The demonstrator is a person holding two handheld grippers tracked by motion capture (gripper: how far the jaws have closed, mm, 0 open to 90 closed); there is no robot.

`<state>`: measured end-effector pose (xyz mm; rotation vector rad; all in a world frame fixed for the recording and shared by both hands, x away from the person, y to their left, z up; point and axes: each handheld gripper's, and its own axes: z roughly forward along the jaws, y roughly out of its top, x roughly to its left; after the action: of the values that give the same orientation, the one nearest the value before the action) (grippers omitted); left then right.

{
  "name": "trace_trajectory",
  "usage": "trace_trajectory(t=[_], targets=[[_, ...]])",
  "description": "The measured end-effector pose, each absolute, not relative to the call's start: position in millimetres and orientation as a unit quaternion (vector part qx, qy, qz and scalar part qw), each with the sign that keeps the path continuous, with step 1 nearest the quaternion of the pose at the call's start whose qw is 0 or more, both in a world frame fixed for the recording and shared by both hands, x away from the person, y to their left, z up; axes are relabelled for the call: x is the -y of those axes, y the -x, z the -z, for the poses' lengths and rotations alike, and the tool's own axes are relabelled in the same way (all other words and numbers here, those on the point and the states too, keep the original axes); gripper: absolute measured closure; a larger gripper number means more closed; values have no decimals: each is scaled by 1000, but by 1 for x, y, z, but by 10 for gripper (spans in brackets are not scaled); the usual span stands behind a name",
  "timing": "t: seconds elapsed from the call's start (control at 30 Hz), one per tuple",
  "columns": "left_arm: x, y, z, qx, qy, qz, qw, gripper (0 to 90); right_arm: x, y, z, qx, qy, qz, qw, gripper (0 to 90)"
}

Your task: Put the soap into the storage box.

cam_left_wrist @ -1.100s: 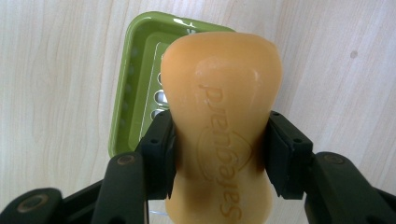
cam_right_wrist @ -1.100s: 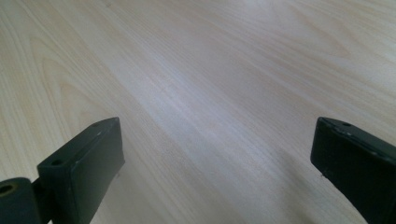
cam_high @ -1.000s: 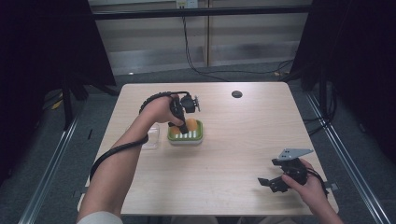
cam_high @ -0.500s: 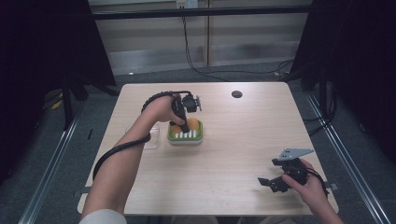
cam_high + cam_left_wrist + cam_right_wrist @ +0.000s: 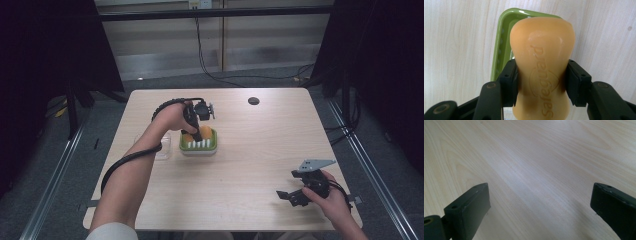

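Near table edge, well apart from green soap dish toward the person's right: right gripper, jaws spread wide, nothing but bare wood between them. Farther out, directly above the dish: left gripper, clamped across the waist of orange soap bar. Just beside the dish, a clear lid.

Black screw-studded gripper jaws, trailing cable

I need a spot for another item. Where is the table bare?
Bare: the table between the green soap dish and right gripper, plus the far right. Crowded: around the dish, where the left gripper holds the soap.
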<state>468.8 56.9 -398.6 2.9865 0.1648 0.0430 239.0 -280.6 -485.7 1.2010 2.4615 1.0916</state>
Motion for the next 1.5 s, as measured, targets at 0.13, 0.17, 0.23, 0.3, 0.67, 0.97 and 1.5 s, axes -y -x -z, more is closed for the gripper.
trace_trajectory(t=[0.13, 0.17, 0.23, 0.3, 0.67, 0.97, 1.5], targets=[[-58, -471, 401, -55, -996, -11, 72, 499, 281, -239, 486, -830, -407, -368, 96, 23], [-58, -472, 401, -55, -996, -2, 69, 499, 281, -239, 486, -831, -407, -367, 96, 22], [-58, -472, 402, -58, -996, -3, 70, 499, 281, -239, 486, -831, -406, -367, 96, 23], [-59, -473, 403, -58, -996, -12, 73, 499, 281, -239, 485, -830, -406, -370, 98, 22], [-57, -477, 409, -61, -996, 2, 70, 499, 282, -238, 485, -830, -406, -369, 99, 22], [-57, -481, 414, -54, -996, 2, 67, 498, 282, -239, 485, -830, -404, -370, 99, 23], [-56, -483, 421, -61, -996, -16, 70, 499, 281, -238, 486, -830, -405, -371, 97, 23]])
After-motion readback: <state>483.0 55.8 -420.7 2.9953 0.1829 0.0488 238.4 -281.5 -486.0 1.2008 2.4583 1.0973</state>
